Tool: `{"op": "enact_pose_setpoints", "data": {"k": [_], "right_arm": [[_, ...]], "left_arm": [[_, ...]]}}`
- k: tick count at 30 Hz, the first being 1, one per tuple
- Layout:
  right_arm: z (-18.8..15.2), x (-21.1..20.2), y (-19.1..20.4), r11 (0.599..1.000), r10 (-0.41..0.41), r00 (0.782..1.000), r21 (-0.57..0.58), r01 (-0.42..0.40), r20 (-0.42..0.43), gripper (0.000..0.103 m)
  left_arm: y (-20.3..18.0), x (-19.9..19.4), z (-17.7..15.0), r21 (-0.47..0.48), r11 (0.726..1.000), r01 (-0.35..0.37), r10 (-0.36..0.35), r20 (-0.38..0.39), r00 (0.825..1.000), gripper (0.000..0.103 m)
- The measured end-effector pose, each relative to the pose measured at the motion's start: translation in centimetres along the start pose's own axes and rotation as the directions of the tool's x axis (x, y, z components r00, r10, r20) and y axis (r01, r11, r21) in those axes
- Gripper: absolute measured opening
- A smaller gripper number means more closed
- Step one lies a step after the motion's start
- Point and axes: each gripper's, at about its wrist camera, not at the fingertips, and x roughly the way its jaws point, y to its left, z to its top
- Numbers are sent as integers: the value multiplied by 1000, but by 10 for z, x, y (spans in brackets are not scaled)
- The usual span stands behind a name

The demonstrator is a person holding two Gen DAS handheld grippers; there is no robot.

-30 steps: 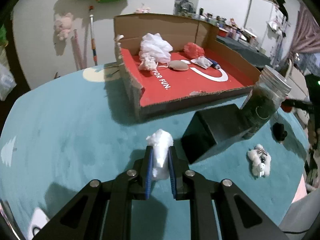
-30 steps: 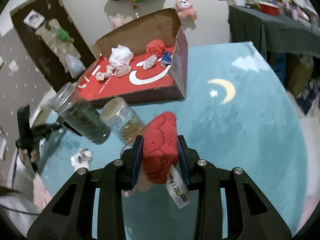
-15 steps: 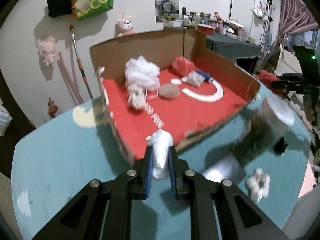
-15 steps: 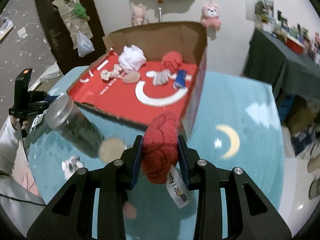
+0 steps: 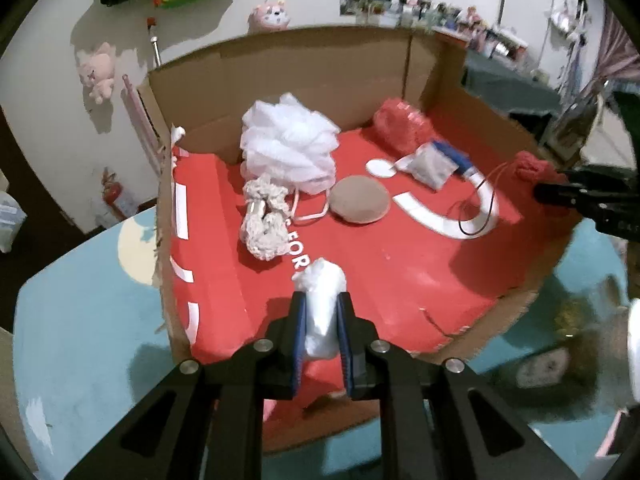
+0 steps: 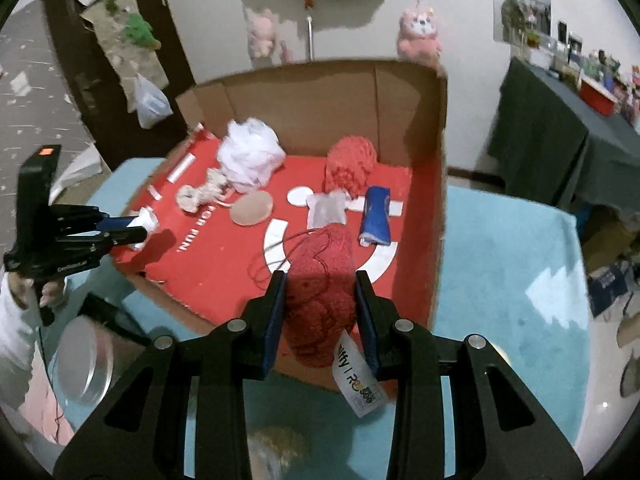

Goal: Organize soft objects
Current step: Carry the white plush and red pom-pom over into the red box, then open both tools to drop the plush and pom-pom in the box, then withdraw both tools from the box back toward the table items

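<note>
1. Both grippers have travelled from above the teal table [image 6: 500, 248] to above the cardboard box [image 5: 320, 64], each keeping its load.
2. Left gripper [image 5: 322, 320]: jaws clamped on a small white soft wad [image 5: 322, 304], held over the box's red floor near its front edge.
3. Right gripper [image 6: 320, 312]: jaws pinching a red plush toy [image 6: 320, 280] with a dangling paper tag [image 6: 358, 380].
4. Ahead of the jaws, inside the box, lie a white mesh pouf [image 5: 290, 148], a cream knitted piece [image 5: 264, 220], a round tan pad [image 5: 360, 204] and a red pouf [image 5: 400, 124].
</note>
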Motion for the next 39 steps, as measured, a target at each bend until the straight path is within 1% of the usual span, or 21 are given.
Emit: {"op": "enact_pose_setpoints", "data": {"k": [1, 3, 5, 8, 10, 12, 16, 18, 21, 24, 25, 26, 28, 30, 31, 33, 34, 35, 37, 38, 39], "right_arm": [[1, 7, 1, 1000, -23, 1000, 0, 23, -12, 32], [2, 21, 6, 996, -82, 996, -28, 81, -38, 32], [3, 34, 10, 992, -120, 991, -52, 117, -61, 32], [5, 48, 14, 986, -154, 983, -74, 147, -98, 32], [5, 55, 17, 977, -197, 974, -107, 186, -109, 32], [6, 63, 19, 970, -220, 967, -130, 204, -128, 32], [6, 73, 14, 974, -211, 961, -121, 192, -176, 33], [6, 74, 15, 972, -217, 959, -127, 195, -183, 33], [5, 78, 15, 976, -204, 956, -124, 181, -212, 33], [4, 79, 16, 973, -212, 953, -139, 185, -217, 34], [4, 79, 16, 972, -214, 952, -141, 186, -218, 35], [3, 79, 16, 973, -212, 952, -140, 184, -220, 37], [3, 79, 16, 975, -202, 954, -141, 174, -222, 43], [3, 78, 20, 973, -204, 954, -150, 173, -218, 48], [2, 78, 22, 972, -206, 955, -154, 175, -216, 51], [2, 75, 26, 971, -208, 957, -163, 176, -204, 54], [2, 72, 27, 971, -207, 959, -162, 177, -196, 54], [3, 69, 28, 972, -204, 960, -157, 176, -192, 55], [4, 64, 29, 975, -195, 963, -147, 169, -185, 57], [5, 59, 30, 974, -201, 964, -145, 177, -175, 61], [5, 55, 30, 972, -209, 964, -145, 186, -163, 69]], "left_arm": [[-1, 4, 1, 6, 1000, -18, 18, -5, 1000, 16], [-1, 12, 2, 9, 1000, -29, 29, -20, 999, 16], [0, 19, 3, 1, 999, -34, 34, -38, 999, 16], [0, 26, 4, 9, 997, -72, 72, -47, 996, 16], [1, 30, 4, 1, 998, -68, 68, -61, 996, 17], [2, 34, 4, -3, 998, -63, 63, -73, 995, 17], [2, 36, 5, -4, 998, -57, 57, -77, 995, 17], [2, 36, 5, -9, 999, -53, 52, -76, 996, 18], [3, 37, 4, -4, 999, -55, 54, -84, 995, 22], [4, 39, 5, -6, 999, -51, 50, -90, 995, 25], [4, 39, 5, -6, 999, -49, 49, -90, 995, 27], [4, 39, 5, -4, 999, -49, 48, -90, 995, 30], [3, 37, 4, -2, 999, -47, 47, -81, 996, 36], [3, 33, 3, 0, 999, -46, 46, -68, 997, 39], [3, 30, 3, -1, 999, -45, 45, -60, 997, 43], [2, 21, 2, -2, 999, -40, 40, -35, 999, 51], [2, 17, 1, -3, 999, -44, 43, -23, 999, 59], [1, 12, 1, -4, 999, -48, 48, -9, 999, 64], [-2, -1, -1, -8, 999, -51, 51, 28, 998, 66], [-2, -7, -2, -13, 999, -50, 51, 42, 998, 67], [-3, -14, -4, -20, 999, -49, 50, 54, 997, 67]]}}
